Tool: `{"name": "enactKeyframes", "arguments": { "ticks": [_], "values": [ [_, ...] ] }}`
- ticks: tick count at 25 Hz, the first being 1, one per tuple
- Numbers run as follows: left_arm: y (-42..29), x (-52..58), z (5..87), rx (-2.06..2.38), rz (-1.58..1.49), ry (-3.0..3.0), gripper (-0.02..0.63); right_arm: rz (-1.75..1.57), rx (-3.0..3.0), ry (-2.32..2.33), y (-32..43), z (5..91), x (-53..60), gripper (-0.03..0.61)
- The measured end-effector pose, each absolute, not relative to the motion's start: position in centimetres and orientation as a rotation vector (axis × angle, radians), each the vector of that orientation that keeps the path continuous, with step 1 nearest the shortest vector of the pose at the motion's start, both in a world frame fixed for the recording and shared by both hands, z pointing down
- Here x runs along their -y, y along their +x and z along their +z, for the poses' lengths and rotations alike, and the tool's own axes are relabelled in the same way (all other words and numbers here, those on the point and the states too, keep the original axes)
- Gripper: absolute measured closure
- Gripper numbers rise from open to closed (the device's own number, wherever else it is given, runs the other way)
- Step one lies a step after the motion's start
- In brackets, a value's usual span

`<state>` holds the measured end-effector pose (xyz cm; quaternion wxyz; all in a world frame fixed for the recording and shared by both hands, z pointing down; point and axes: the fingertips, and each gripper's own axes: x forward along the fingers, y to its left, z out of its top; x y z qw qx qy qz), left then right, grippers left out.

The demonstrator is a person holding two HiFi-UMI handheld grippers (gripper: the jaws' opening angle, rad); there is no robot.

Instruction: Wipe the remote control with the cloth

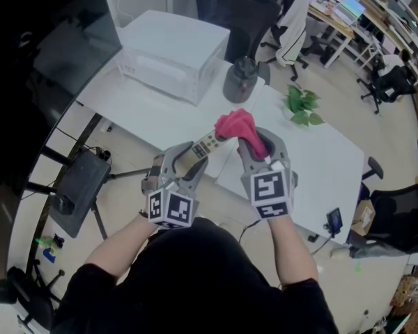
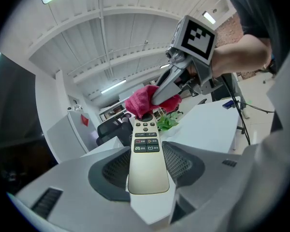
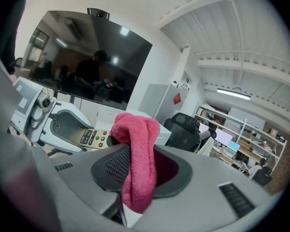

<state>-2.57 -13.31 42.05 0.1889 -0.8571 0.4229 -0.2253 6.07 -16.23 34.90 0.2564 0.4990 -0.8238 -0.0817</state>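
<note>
**Step in hand.** I judge the wipe itself to be under way. The slim champagne-coloured plastic remote control (image 2: 146, 153) is held in the air above the near edge of the long white table (image 1: 313, 158), touching nothing on it. The bunched pink terry cloth (image 1: 235, 124) rests on the remote's far, button-bearing end, also above that near edge.

**Jaws.** The left gripper (image 1: 186, 164) stands moderately open, its ribbed pads pressed on either side of the remote's plain near end. The buttons face up and the body projects straight out beyond the jaws. The right gripper (image 3: 140, 170) is closed to a narrower gap on a fold of the cloth. One lobe stands up ahead of the jaws and a tail hangs down between them.

**Pose.** Both forearms reach forward from the body over the table's near edge, side by side. The two grippers point forward and a little downward, marker cubes turned up toward the head view. The right gripper lies just beside the left and angles in toward the remote's tip.

**Next move.** As I read it, the cloth should be drawn back along the button face toward the left jaws. The left hand would hold the remote steady against that pressure. The end covered by the left pads would need a regrip before I could wipe it.
</note>
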Motion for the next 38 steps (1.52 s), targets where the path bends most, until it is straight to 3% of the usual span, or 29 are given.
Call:
{"name": "enactKeyframes", "arguments": {
  "ticks": [5,8,17,21,27,38],
  "values": [
    [-2.6,13.6,41.8,-1.233,-0.548,-2.558,0.405,-0.291,2.330,1.337,5.6,33.5,15.4,0.474],
    [-2.9,14.2,41.6,-1.283,-0.346,-2.870,0.405,-0.284,2.442,1.337,4.9,32.6,14.1,0.474],
    [-4.1,15.6,40.8,-1.060,0.877,-3.709,0.405,0.114,2.760,1.204,2.8,35.8,10.6,0.474],
    [-4.1,15.4,39.5,-0.865,1.230,-3.790,0.405,0.311,2.872,1.109,2.0,37.1,10.1,0.474],
    [-3.5,14.5,38.3,-0.579,1.415,-3.825,0.405,0.542,2.929,1.018,1.7,39.0,10.5,0.476],
    [-1.4,11.8,38.2,-0.237,1.216,-3.937,0.405,0.528,2.932,1.021,1.9,38.3,12.7,0.476]
  ]
}}
